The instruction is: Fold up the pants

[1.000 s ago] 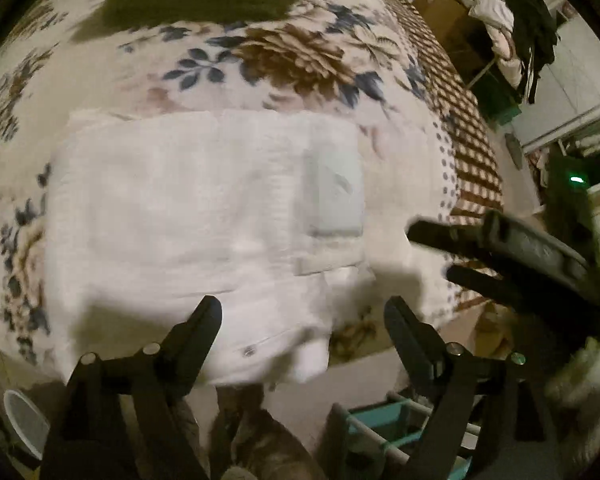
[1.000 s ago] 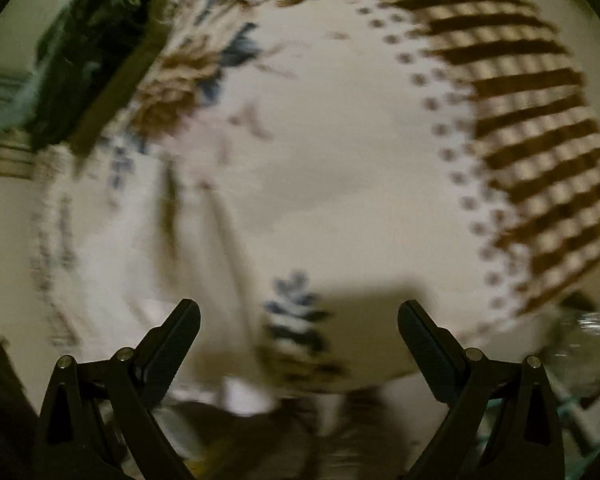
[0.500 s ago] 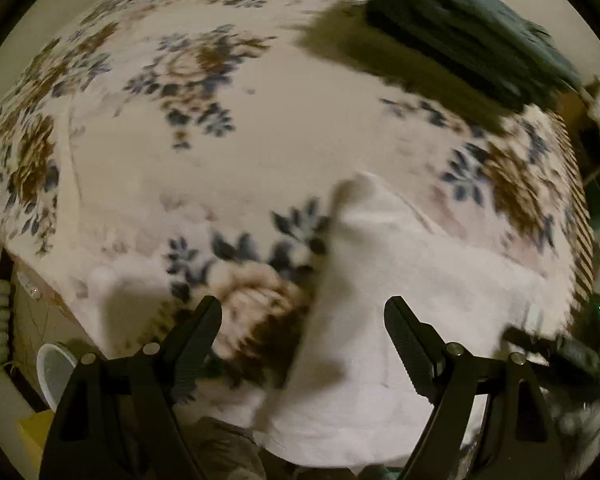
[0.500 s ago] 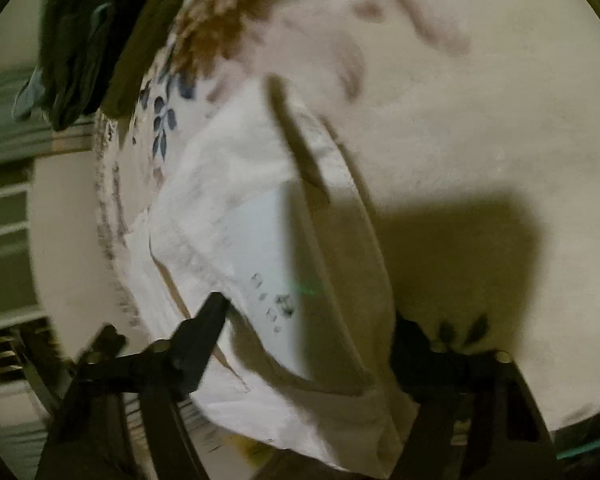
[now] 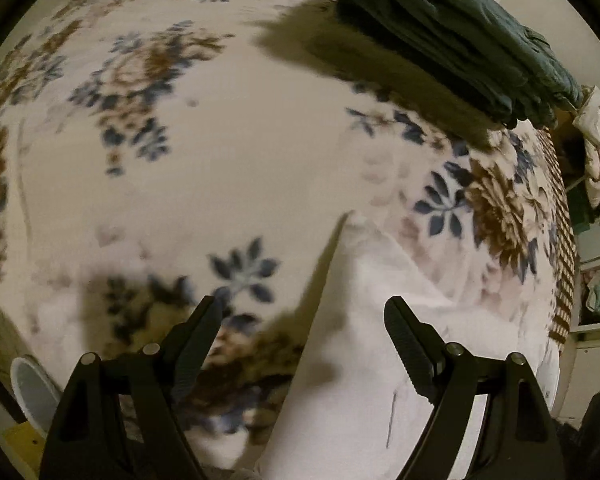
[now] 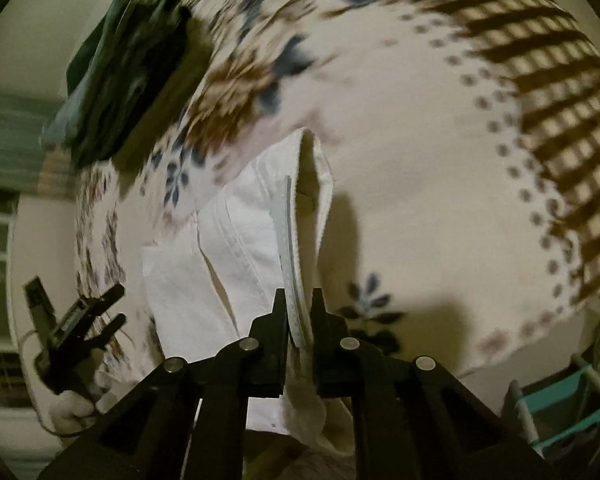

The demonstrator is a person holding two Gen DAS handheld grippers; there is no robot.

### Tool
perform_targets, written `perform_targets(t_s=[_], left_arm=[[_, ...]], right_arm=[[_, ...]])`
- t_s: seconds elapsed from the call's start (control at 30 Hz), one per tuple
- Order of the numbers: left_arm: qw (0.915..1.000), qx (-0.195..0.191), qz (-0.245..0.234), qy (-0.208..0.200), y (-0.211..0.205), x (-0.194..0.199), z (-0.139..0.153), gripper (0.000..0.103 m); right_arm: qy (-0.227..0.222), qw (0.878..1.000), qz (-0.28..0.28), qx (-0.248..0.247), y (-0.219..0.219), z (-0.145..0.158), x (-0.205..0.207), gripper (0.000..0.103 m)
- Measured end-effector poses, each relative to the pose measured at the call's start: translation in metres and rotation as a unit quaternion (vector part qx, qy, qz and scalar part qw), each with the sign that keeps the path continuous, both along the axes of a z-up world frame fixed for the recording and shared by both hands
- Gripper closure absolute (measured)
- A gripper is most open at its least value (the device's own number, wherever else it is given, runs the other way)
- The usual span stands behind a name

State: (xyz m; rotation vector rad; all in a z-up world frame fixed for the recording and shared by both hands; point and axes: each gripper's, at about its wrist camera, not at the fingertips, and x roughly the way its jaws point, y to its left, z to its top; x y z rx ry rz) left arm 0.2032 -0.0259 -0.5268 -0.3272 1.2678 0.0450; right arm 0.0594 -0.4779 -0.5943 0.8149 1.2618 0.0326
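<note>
**Floral blanket, white pants lifted at one edge**

Across the floral blanket (image 5: 228, 152) we see the white pants (image 6: 236, 240) lying near its front edge, with dark folded clothes (image 5: 452, 36) well behind. Our right gripper (image 6: 299, 312) is closed on a pants edge. Our left gripper (image 5: 302, 334) hovers wide above them, holding nothing.

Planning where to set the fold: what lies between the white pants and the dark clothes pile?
Only bare floral blanket separates white pants from dark pile, per the left wrist view.
</note>
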Motion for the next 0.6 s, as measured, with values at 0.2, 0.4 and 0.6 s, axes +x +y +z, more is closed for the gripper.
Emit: perform_targets(t_s=[0.2, 0.4, 0.6], left_arm=[[0.9997, -0.02, -0.012, 0.013, -0.02, 0.025, -0.013, 0.02], [0.9969, -0.063, -0.019, 0.043, -0.025, 0.046, -0.051, 0.029], [0.9942, -0.092, -0.042, 0.036, -0.025, 0.05, -0.062, 0.066]], right_arm=[[0.03, 0.999, -0.008, -0.037, -0.024, -0.018, -0.013, 0.093], [0.057, 0.997, -0.032, -0.033, -0.015, -0.06, 0.009, 0.092], [0.075, 0.996, -0.043, -0.01, -0.02, -0.075, 0.007, 0.085]])
